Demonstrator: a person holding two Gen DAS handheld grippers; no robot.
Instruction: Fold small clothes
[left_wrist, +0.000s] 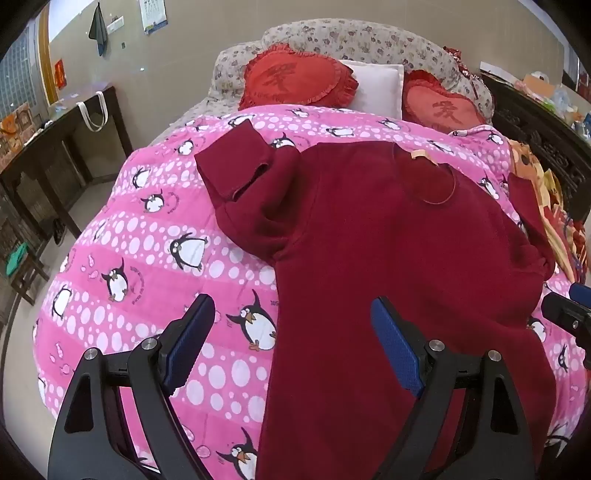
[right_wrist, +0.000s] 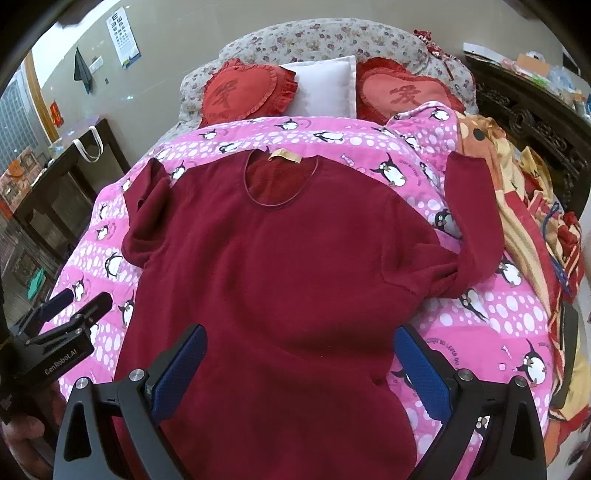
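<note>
- Dark red long-sleeved fleece top (right_wrist: 280, 280) lies spread flat, front up, on the pink penguin-print quilt (right_wrist: 491, 317); round neckline with a tan label (right_wrist: 284, 156) at the far end, hem at the near edge.
- Left sleeve (left_wrist: 236, 173) bent, cuff lying far-left beside the shoulder; right sleeve (right_wrist: 471, 218) bent at the elbow, cuff pointing far.
- Right gripper (right_wrist: 301, 373) released, blue-padded fingers (right_wrist: 181, 369) spread wide, over the near part of the top's body, holding nothing.
- Left gripper (left_wrist: 291, 343) also released, fingers wide apart, straddling the top's left edge: one finger over quilt, the other over red fabric.
- Far end of bed: two red heart-shaped cushions (right_wrist: 240, 92), a white pillow (right_wrist: 325, 86) between them, floral headboard (right_wrist: 332, 37).
- Left: dark wooden side table (left_wrist: 55, 155). Right: orange-yellow patterned blanket (right_wrist: 524, 206), rumpled.
</note>
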